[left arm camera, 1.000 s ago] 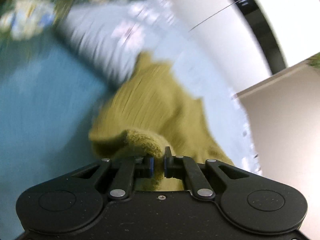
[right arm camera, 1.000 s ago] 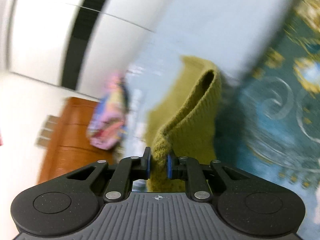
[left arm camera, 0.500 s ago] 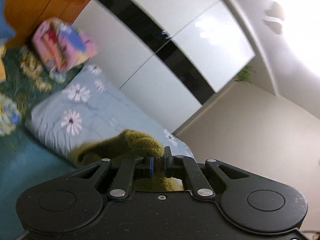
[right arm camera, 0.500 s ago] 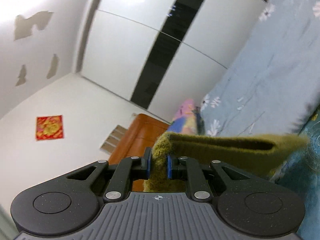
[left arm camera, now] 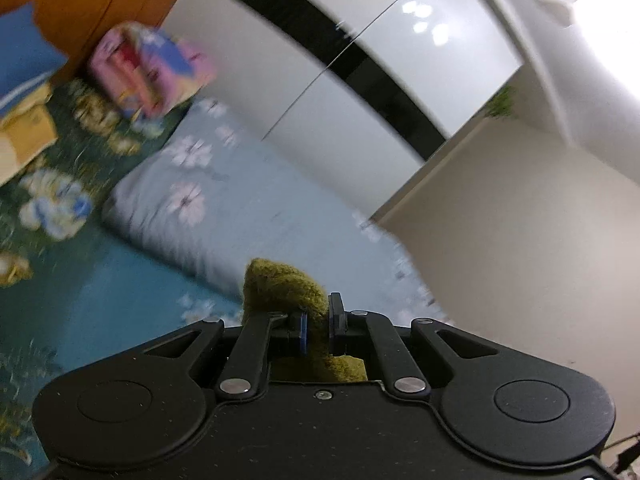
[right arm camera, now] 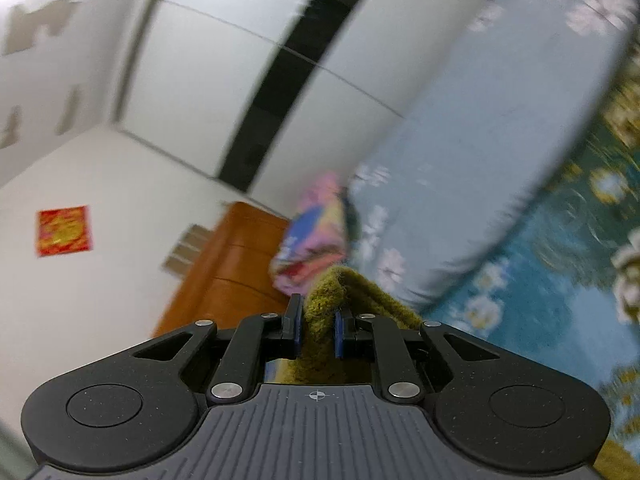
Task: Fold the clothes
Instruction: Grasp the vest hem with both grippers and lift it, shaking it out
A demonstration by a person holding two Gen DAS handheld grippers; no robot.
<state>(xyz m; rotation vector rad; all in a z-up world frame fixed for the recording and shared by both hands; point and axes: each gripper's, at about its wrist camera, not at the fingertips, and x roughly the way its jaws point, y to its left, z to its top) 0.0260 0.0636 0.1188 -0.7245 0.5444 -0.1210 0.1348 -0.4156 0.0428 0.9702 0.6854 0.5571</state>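
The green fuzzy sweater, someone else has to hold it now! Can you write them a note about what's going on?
Left gripper: jaws shut on the olive sweater.
Right gripper: jaws shut on another part of the same sweater.
Where: both cameras point up over the bed toward the white wardrobe; most of the sweater is out of view.
Done: no finished fold is visible.
Left: lay it flat on the teal bedspread, then fold.

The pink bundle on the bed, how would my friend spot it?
Find the bed's wooden headboard at the far end. The pink bundle lies right against it, beside the pale flowered quilt. It alone mixes pink, red and blue patches; the quilt is pale with white flowers.
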